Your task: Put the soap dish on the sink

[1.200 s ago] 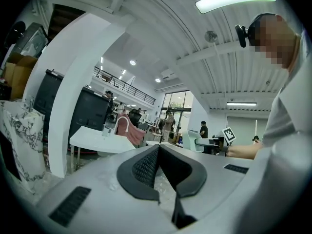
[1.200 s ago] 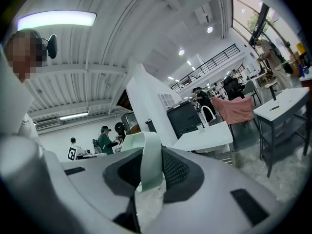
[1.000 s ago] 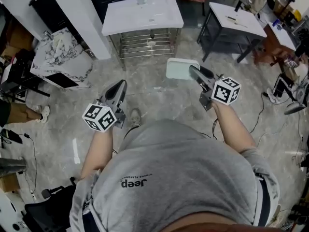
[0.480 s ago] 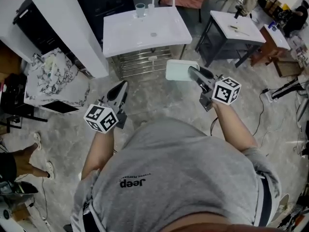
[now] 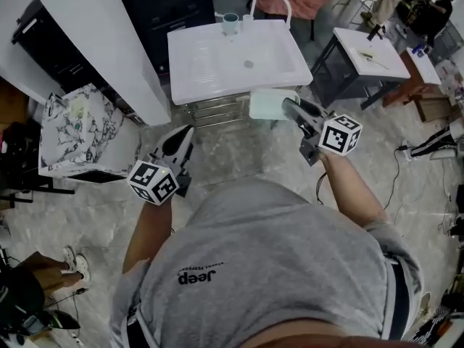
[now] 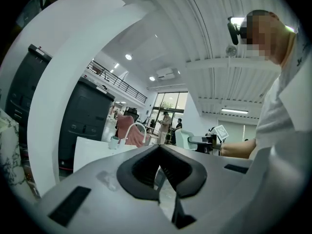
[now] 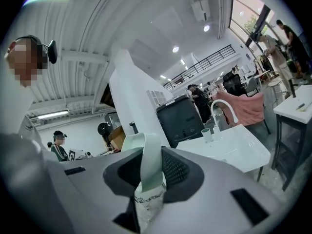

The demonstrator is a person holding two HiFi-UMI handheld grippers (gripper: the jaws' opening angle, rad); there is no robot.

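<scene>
The left claw (image 5: 180, 140) is pressed together and empty. The right claw (image 5: 291, 109) pinches the pale green soap dish (image 5: 268, 104) by one rim, in the air just short of the white sink (image 5: 217, 71). The dish is probably light, rigid and smooth, so a firm rim pinch suits it.

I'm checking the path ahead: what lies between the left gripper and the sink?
In the head view, only bare floor separates the left gripper from the sink; a metal rack sits under the sink's front edge.
</scene>
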